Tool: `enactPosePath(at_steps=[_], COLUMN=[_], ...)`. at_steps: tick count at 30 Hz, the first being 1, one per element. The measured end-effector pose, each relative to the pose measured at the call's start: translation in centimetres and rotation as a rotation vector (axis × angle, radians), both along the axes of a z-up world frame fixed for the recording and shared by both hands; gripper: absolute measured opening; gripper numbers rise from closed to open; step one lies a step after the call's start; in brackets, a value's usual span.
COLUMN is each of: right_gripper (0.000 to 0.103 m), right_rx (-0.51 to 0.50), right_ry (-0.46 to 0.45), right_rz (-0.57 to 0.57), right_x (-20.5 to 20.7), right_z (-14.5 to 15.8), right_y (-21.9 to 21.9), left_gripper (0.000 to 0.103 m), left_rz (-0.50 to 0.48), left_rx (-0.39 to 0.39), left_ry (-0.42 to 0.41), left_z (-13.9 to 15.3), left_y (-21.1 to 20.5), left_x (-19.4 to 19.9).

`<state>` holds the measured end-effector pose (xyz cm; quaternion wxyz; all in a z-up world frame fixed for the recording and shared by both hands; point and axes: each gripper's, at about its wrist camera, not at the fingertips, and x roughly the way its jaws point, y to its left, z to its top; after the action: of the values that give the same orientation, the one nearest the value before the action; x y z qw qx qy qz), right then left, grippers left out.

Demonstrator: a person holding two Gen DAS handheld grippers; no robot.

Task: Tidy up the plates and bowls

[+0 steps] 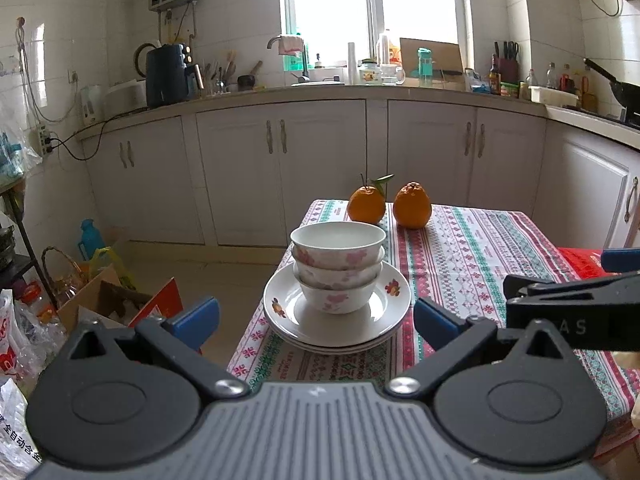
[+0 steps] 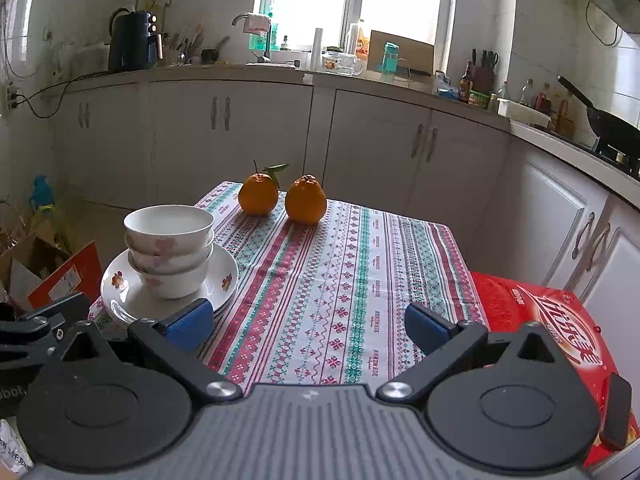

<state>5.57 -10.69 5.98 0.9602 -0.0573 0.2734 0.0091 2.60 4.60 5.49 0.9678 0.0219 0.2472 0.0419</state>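
Three white bowls with pink flowers point(image 1: 337, 266) are nested upright in a stack on a stack of white flower-print plates point(image 1: 384, 312), near the left edge of the table. They also show in the right wrist view as bowls point(image 2: 170, 250) on plates point(image 2: 120, 298). My left gripper point(image 1: 316, 320) is open and empty, just in front of the plates. My right gripper point(image 2: 308, 326) is open and empty, to the right of the stack, over the tablecloth. It shows at the right of the left wrist view point(image 1: 568, 300).
Two oranges point(image 1: 366, 204) point(image 1: 412, 205) sit at the table's far edge on the patterned tablecloth point(image 2: 340, 272). A red package point(image 2: 560, 312) lies at the table's right side. Cardboard boxes and bags point(image 1: 100, 300) stand on the floor to the left. Kitchen cabinets point(image 1: 280, 168) stand behind.
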Motion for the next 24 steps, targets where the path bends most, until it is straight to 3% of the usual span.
enactPosePath(at_steps=[24], right_gripper=[0.103], right_rx=[-0.011], right_ry=[0.002], right_rz=[-0.011], right_x=[0.37], right_z=[-0.35], right_y=[0.29], left_gripper=[0.102], left_rz=[0.007], left_rx=[-0.008], left_ry=[0.017], left_z=[-0.17], left_y=[-0.03], left_x=[0.39])
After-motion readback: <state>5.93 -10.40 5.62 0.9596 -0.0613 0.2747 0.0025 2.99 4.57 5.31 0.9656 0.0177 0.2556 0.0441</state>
